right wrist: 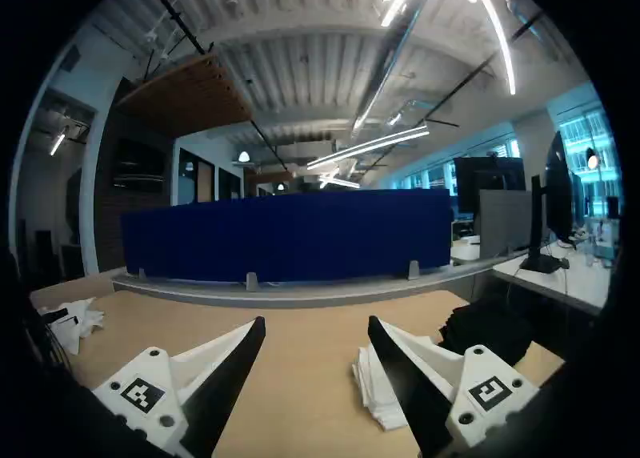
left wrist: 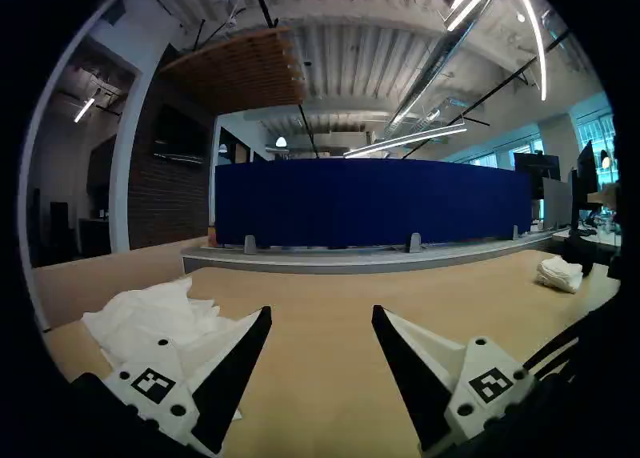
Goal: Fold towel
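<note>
A pale wooden tabletop ran far to a grey raised strip, on which a long deep-blue divider screen stood upright in small grey feet. Overhead the ceiling was white ribbed metal with exposed pipes, crossed by long bright light strips slanting toward the far right. On the left a slatted wooden panel hung below it, above a dark brick wall and beside a white column. A small pendant lamp glowed beyond the screen. To the right stood dark monitors on a white desk, with bright windows behind them.
</note>
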Tool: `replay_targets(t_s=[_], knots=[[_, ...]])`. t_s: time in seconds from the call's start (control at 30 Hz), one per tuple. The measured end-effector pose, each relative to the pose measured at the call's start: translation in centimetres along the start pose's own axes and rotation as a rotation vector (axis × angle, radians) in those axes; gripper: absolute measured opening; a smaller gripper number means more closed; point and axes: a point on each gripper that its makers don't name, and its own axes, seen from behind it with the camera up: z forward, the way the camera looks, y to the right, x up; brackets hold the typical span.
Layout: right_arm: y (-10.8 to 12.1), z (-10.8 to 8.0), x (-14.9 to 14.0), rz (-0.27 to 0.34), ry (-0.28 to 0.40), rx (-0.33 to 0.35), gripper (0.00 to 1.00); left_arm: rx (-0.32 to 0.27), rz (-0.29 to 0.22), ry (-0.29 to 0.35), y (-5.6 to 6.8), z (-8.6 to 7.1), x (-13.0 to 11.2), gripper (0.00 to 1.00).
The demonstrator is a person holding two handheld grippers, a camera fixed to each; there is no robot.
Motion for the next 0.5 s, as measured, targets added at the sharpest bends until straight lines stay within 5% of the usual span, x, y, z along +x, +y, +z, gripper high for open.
replay_targets(t_s=[0.5], knots=[[1.3,0.8,-7.3,-0.010,-0.022,-0.041,0.99,0.000,0.000,0.000,0.0,0.0,0.0,0.93]])
